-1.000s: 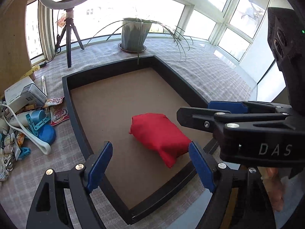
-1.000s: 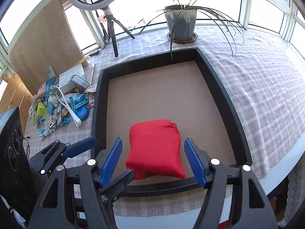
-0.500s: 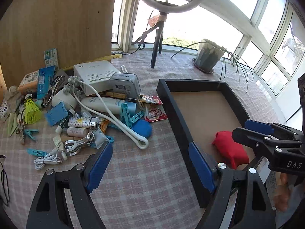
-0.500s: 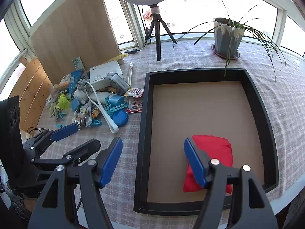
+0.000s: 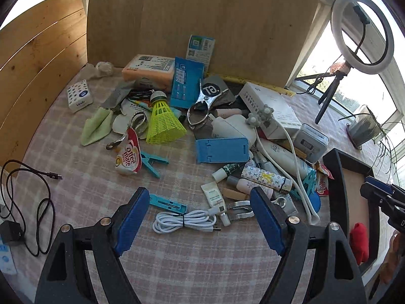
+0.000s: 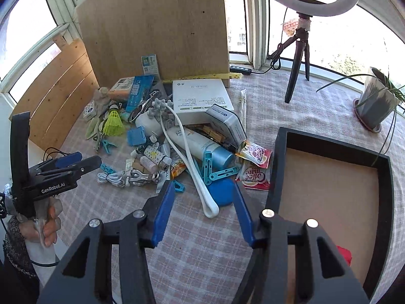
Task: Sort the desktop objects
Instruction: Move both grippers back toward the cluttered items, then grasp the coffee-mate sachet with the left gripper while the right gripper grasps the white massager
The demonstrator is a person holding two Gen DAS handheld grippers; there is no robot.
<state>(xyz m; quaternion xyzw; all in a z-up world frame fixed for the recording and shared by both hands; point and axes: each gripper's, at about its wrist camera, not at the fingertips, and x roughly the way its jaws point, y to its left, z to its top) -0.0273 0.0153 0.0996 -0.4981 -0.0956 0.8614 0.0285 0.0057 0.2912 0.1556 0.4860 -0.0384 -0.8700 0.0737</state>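
Both grippers hang over the heap of small clutter (image 5: 227, 152) on the checked bench: the left gripper (image 5: 195, 217) gapes empty above a coiled white cable (image 5: 184, 221), and the right gripper (image 6: 202, 205) is closing on nothing beside a white looped strap (image 6: 200, 182). Either could snag tangled neighbours. The black tray (image 6: 278, 167) waits alongside.

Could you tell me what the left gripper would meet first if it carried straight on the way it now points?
Probably the coiled white cable, which lies between the open left gripper fingers on the checked cloth; depth is hard to judge through the fisheye.
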